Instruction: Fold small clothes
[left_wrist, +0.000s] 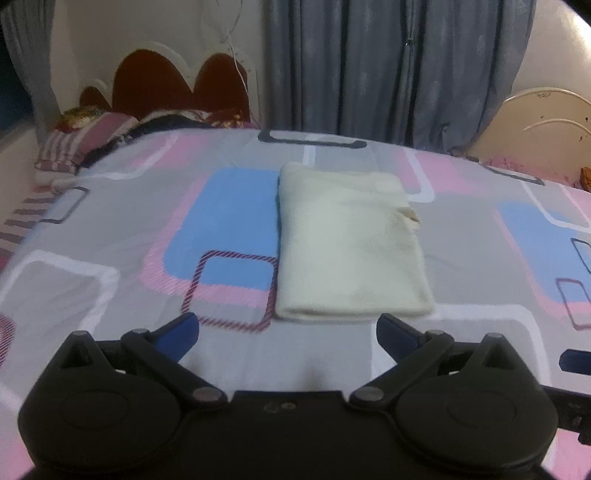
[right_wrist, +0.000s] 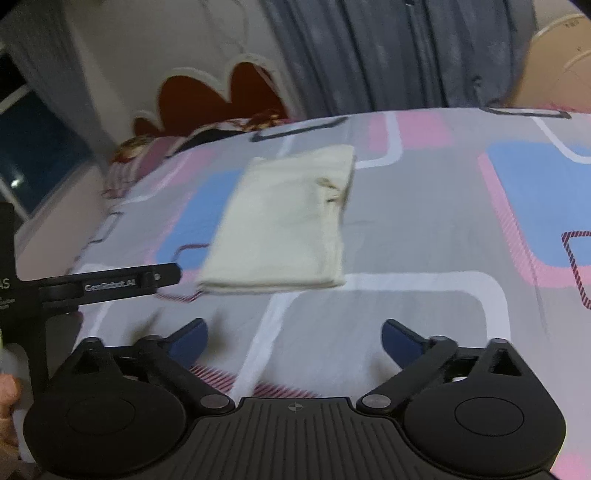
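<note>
Cloth (left_wrist: 351, 243) lay folded flat on the bedsheet (left_wrist: 110, 288), a cream rectangle with its folded edge nearest the grippers. A small dark-edged opening showed at its right side, seen in both views. Nothing rested on it.

Left gripper (left_wrist: 288, 334) hung over the bed short of the cloth's near edge; jaws spread wide, nothing between the 2 blue fingertips (left_wrist: 183, 332), no contact with the cloth.

Right gripper (right_wrist: 293, 339) was also above the sheet, nearer than the cloth and off toward its right side; jaws wide apart, empty. In the right wrist view the left gripper's black arm (right_wrist: 110, 286) crossed in from the left edge and ended just beside the cloth's near left corner, hiding a little of the sheet there. A bit of a hand (right_wrist: 7, 398) showed at that view's left edge.

Surroundings: pile of patterned bedding (left_wrist: 110, 129) at the far left corner of the bed, well apart from the cloth. Behind it a dark red scalloped headboard (left_wrist: 177, 85) against the wall. Grey-blue curtain (left_wrist: 388, 66) along the far edge. Cream curved frame (left_wrist: 535, 122) at the far right corner. Thin white cord (left_wrist: 236, 55) hung on the wall above the headboard. Both views were blurred.
</note>
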